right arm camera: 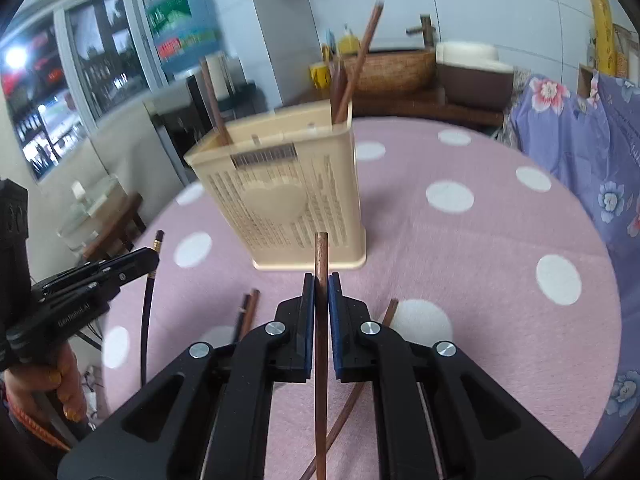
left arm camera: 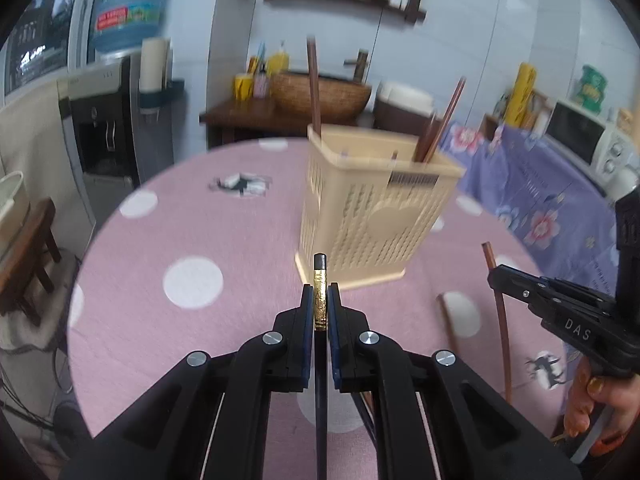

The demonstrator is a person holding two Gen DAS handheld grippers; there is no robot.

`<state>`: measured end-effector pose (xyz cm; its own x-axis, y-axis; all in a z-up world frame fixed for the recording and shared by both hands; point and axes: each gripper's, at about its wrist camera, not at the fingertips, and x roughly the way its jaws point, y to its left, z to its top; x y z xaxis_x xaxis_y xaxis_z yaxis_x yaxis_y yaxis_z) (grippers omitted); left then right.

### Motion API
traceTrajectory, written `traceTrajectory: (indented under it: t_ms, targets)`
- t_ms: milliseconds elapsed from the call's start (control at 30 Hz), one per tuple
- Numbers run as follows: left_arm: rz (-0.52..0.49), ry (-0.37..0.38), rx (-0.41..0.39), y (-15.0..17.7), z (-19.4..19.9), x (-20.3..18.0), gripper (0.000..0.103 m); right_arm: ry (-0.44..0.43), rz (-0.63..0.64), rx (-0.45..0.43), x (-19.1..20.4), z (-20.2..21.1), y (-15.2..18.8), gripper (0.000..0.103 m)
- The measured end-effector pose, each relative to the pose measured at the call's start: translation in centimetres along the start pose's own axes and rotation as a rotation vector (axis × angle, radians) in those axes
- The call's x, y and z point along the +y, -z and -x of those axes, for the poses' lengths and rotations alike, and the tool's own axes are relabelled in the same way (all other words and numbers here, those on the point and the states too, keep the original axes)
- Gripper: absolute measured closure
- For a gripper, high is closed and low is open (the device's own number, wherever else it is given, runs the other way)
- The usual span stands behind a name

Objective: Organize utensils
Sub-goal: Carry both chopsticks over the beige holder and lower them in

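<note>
Both grippers carrying chopsticks toward the holder

Left gripper (left arm camera: pixel 320 300) clamps a black chopstick (left arm camera: pixel 319 276); right gripper (right arm camera: pixel 321 290) clamps a brown chopstick (right arm camera: pixel 321 256). Next, I judge: drop each into the beige chopstick basket (left arm camera: pixel 372 216), frame centre.

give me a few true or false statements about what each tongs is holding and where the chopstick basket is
1. The left tongs grip a black chopstick with a gold band. True.
2. The right tongs are open and hold nothing. False: they are closed on a plain brown wooden chopstick.
3. The beige perforated plastic basket lies tipped on its side. False: it stands upright on the pink polka-dot tablecloth.
4. Brown chopsticks already stand in the basket. True.
5. Some chopsticks lie on the cloth. True.
</note>
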<state>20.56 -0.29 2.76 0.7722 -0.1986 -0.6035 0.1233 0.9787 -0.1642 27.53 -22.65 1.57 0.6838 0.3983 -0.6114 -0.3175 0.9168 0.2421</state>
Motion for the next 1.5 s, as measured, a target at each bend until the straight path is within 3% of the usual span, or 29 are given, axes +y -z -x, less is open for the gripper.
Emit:
traceTrajectory:
  t_ms: [200, 633, 833, 967, 1100, 1167, 1367, 1500]
  targets:
    - [-0.028, -0.004, -0.143, -2.2, 5.6, 0.6, 0.095, -0.028, -0.001, -0.128, -0.5, 6.8, -1.6, 0.095]
    - [-0.042, 0.016, -0.17, -2.4, 7.0, 0.8, 0.095, -0.036, 0.031, -0.148, 0.3, 9.6, -1.5, 0.095]
    - [-0.061, 0.032, -0.199, -4.0, 7.9, 0.7, 0.095, -0.055, 0.052, -0.171, 1.0, 10.7, -2.9, 0.095]
    - [-0.098, 0.052, -0.238, -6.4, 9.0, -0.4, 0.095, -0.059, 0.08, -0.208, 2.1, 11.6, -5.8, 0.095]
    - [-0.103, 0.114, -0.262, -10.6, 10.1, -1.5, 0.095, -0.082, 0.07, -0.252, 2.9, 12.8, -10.8, 0.095]
    - [-0.098, 0.127, -0.284, -13.3, 10.5, -2.1, 0.095, -0.039, 0.083, -0.31, 3.6, 13.6, -13.5, 0.095]
    - [-0.077, 0.069, -0.377, -19.1, 9.5, -3.9, 0.095, 0.03, 0.034, -0.438, 4.4, 13.2, -20.4, 0.095]
    - [-0.054, 0.033, -0.385, -19.4, 6.8, -3.7, 0.095, 0.077, 0.008, -0.46, 4.3, 10.1, -20.7, 0.095]
